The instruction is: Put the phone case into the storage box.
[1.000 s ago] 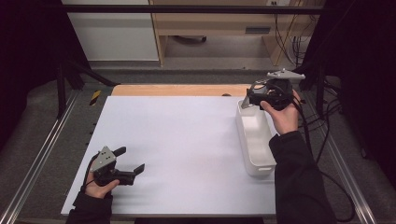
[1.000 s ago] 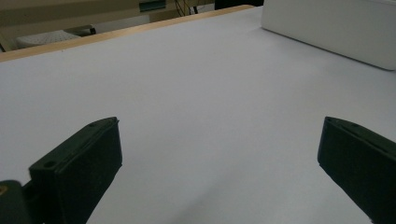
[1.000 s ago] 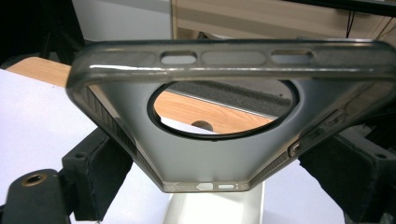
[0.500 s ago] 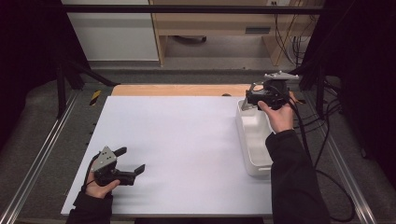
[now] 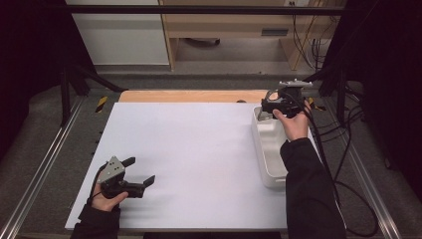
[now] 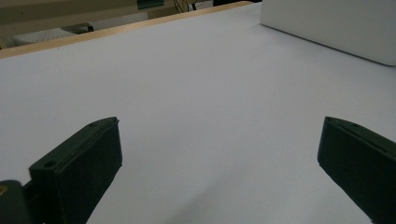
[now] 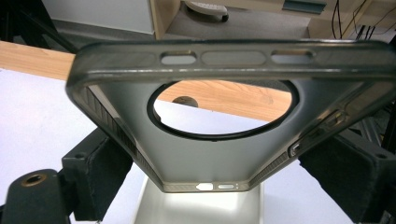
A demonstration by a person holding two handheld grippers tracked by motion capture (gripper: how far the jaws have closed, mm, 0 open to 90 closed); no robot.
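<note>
A translucent grey phone case (image 7: 219, 154) with a round ring opening is clamped by its long edges between the jaws of my right gripper (image 7: 224, 175), which is shut on it. In the high view my right gripper (image 5: 271, 105) hovers over the far end of a long white tray (image 5: 266, 164) at the table's right side. My left gripper (image 5: 141, 169) rests low near the front left of the white table, open, with nothing between its jaws. In the left gripper view its jaws (image 6: 219, 172) stand wide apart over the bare table surface.
The white tray (image 6: 336, 23) stands far off at the upper right in the left gripper view. A wooden strip (image 5: 189, 95) runs along the table's far edge. Cables (image 5: 343, 164) trail off the table's right side. Metal rails flank the table.
My right gripper has shifted slightly left over the tray's far end, still holding the case. The left gripper has not moved.
</note>
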